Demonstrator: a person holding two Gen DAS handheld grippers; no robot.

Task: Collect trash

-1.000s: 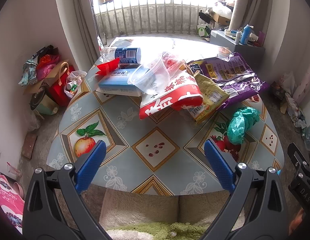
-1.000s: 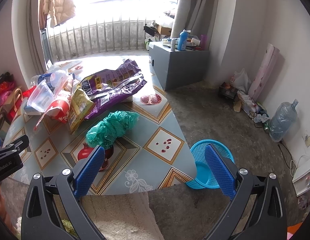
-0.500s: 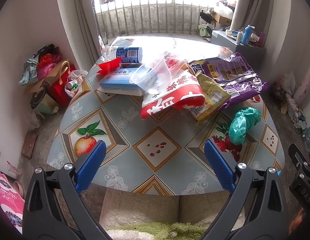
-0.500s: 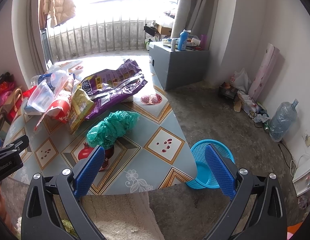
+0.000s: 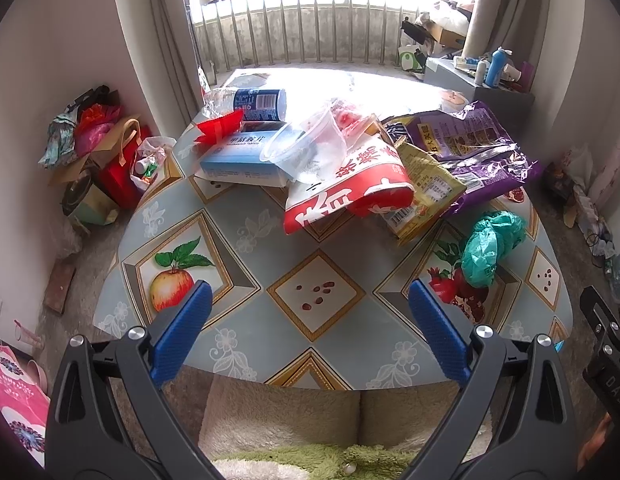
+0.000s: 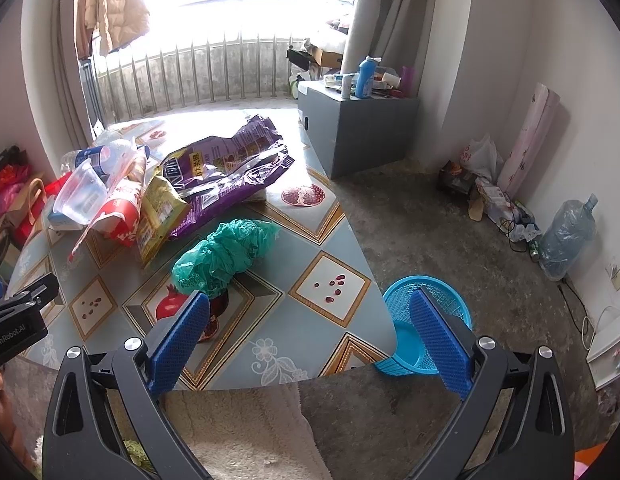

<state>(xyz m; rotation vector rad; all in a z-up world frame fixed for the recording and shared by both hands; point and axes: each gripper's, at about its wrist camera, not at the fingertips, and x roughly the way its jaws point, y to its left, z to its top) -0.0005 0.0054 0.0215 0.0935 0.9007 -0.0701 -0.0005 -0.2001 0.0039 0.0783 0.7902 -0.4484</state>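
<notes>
Daylight is pouring through a railed balcony opening behind a round desk [image 5: 237, 248] covered in a blue-grey cloth printed with fruit and diamond panels. Trash is lying heaped across the far half of it. From the left wrist view, a crushed clear plastic bottle with a blue label [image 5: 253, 102] is sitting at 11 o'clock, with a flat pale blue carton [image 5: 233, 160] just in front of it and a scrap of red wrapper [image 5: 219, 128] resting on the carton's far end. A clear plastic cup [image 5: 305, 148] is lying on its side against a curled red-and-white printed bag [image 5: 350, 196] near 12 o'clock. Beside that, an olive-yellow snack packet [image 5: 426, 192] is overlapping a large crumpled purple foil bag [image 5: 470, 148] at 1 o'clock. A bunched teal plastic bag [image 6: 225, 256] is resting apart from the heap, nearer the desk's front edge.

Left tongs [image 5: 310, 328] are hovering over the near edge with their blue pads wide apart, gripping nothing. Right tongs [image 6: 310, 328] are likewise gaping and empty, with the teal bag just beyond their left pad. On the concrete floor at 3 o'clock of the desk, a round blue mesh plastic basket [image 6: 406, 292] is standing upright, close against the desk's rim.
</notes>
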